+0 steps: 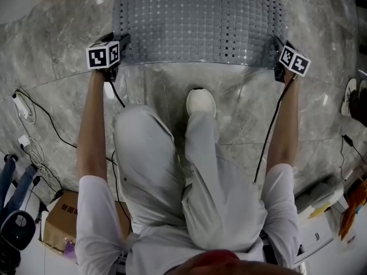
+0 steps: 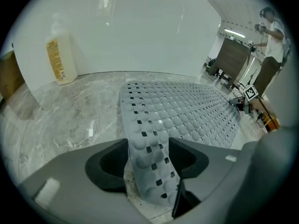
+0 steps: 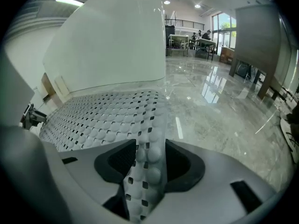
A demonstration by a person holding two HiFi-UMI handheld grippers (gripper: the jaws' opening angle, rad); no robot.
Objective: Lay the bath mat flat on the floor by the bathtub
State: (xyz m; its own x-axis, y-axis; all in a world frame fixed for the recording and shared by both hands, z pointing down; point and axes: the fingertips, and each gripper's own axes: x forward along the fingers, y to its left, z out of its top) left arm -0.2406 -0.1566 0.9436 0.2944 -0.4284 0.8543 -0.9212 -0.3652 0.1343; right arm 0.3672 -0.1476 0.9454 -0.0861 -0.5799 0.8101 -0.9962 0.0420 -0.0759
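Nearby, bottle (image 2: 60,55) beside the bathtub (image 2: 140,31).

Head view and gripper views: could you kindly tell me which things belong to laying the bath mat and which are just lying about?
Part of the job:
bath mat
bathtub
floor
left tongs and right tongs, a mat corner between each pair

Just lying about:
bottle beside the tub
cardboard box
loose cables

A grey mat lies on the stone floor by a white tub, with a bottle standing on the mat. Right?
Not quite: the bottle stands on the stone floor, apart from the grey mat, not on it. The left gripper view shows this.
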